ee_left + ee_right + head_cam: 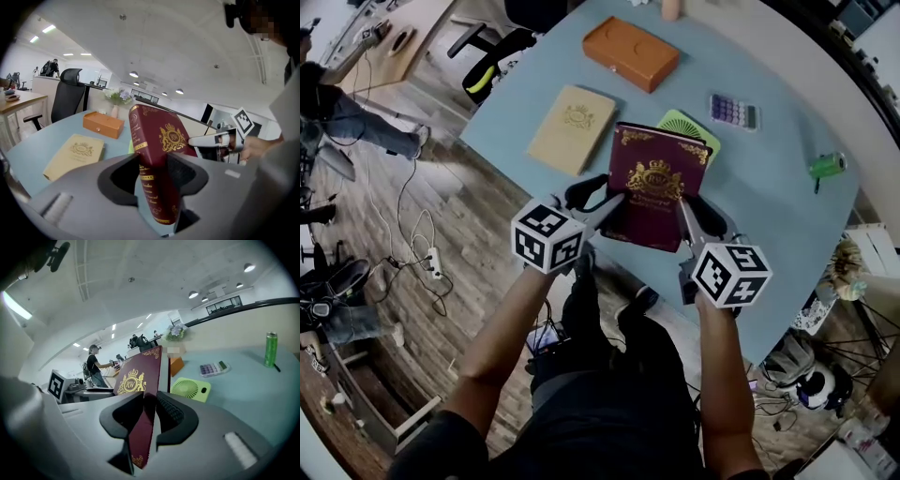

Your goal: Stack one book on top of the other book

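The left gripper [154,174] was clamped on the maroon book [164,140]: in the left gripper view both pads pressed against the gold-banded spine edge, with the book rising steeply out of the jaws. The right gripper [149,411] was clamped on the opposite long edge of the same book, its pads pinching the cover and page block between them. In the head view the two grippers sat at centre frame, one at each lower corner of the book, marker cubes toward the person

The maroon book lay at centre frame, cover with gold crest facing up, far end tilted upward, apparently clear of the blue table [769,220]. Its upper right corner overlapped the green fan [686,123]

The tan book [573,128] lay flat on the table, just beside the maroon book at upper left of it, not touching it

Other items on the table:
- orange box [631,52], top centre, well apart from both books
- calculator [733,112], upper right, near the fan
- green can [828,166], right of frame
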